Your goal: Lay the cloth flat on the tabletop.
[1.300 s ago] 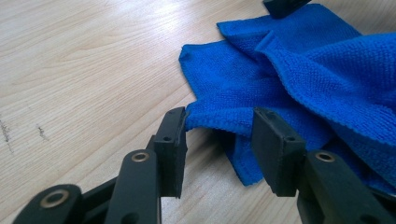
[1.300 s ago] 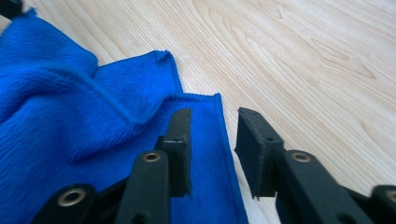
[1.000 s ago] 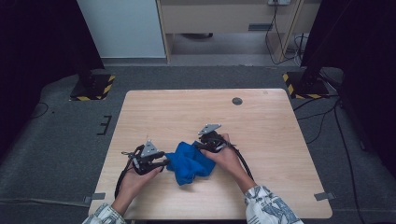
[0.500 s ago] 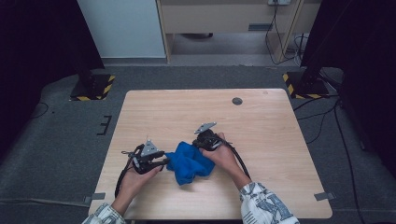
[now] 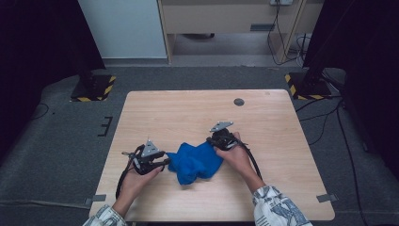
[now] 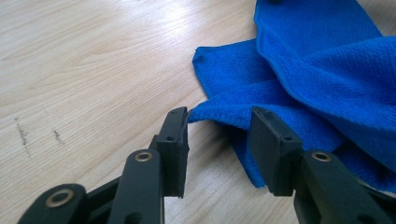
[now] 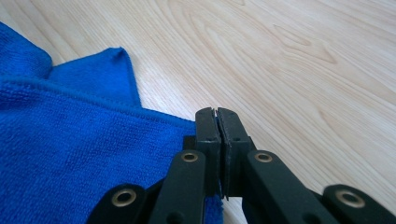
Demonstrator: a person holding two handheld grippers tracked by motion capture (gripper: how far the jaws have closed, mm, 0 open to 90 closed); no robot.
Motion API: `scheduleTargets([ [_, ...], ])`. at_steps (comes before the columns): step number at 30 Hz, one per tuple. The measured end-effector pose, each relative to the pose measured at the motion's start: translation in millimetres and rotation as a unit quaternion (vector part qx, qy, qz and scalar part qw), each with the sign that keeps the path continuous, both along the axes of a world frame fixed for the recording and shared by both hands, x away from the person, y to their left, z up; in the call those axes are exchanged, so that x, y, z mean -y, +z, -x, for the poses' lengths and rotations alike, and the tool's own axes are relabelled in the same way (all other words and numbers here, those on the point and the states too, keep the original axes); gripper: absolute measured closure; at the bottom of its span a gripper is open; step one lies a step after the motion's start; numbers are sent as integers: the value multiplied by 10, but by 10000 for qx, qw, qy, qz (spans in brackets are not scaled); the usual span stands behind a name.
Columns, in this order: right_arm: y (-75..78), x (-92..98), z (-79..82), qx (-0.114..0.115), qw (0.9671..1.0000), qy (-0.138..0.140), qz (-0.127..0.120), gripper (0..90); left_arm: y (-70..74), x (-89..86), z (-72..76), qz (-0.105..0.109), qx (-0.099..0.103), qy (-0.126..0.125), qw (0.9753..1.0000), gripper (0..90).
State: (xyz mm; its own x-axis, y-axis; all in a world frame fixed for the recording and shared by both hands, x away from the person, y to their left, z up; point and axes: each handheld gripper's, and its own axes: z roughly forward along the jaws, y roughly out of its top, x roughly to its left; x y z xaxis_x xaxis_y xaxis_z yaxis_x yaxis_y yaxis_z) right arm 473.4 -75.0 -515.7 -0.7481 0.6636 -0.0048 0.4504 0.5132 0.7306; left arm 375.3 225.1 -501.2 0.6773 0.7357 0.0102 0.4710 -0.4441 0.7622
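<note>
Blue microfibre cloth lies crumpled near the middle of the pale wooden counter, toward the person's edge, bunched into folds with one pointed corner sticking out.

The left tongs sit at the cloth's left edge, held low over the counter by the left hand. In the left gripper view the left tongs stand apart, jaws open by a moderate gap, and a folded corner of the cloth reaches into that gap; the tip of the fabric touches the inner face of one jaw, but the jaws are not pressed on it.

The right tongs are at the cloth's upper right corner, with the right hand behind them. In the right gripper view the right tongs have their jaws pressed together, and the hemmed edge of the cloth runs right up to and in between them, so they have hold of the cloth's edge.

A small dark round disc sits set into the counter near its far edge, well apart from the cloth. Grey carpet surrounds the counter.
</note>
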Motion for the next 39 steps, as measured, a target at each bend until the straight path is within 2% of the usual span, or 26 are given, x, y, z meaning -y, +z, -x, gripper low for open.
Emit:
scheduleTargets([
  [6, -6, 103, 9, 34, 9999, -82, 91, 885, 29, -8, 30, 54, 38, -4, 10000, 573],
  [7, -16, 134, 17, 60, 9998, -108, 186, 885, 31, -7, 36, 50, 44, -12, 10000, 572],
  [11, -40, 219, 20, 39, 9995, -172, 272, 886, 31, 1, 37, 34, 46, -19, 10000, 572],
  [24, -24, 426, 38, 50, 9991, -371, 186, 886, 68, 22, 65, 104, 124, -53, 9999, 570],
  [28, -22, 510, 51, 49, 9989, -434, 180, 886, 90, 40, 80, 195, 169, -69, 9996, 548],
  [33, -17, 546, 66, 66, 9987, -464, 177, 886, 123, 57, 99, 263, 262, -91, 9993, 552],
  [39, 4, 569, 74, 99, 9986, -481, 213, 886, 141, 99, 116, 296, 253, -174, 9991, 567],
])
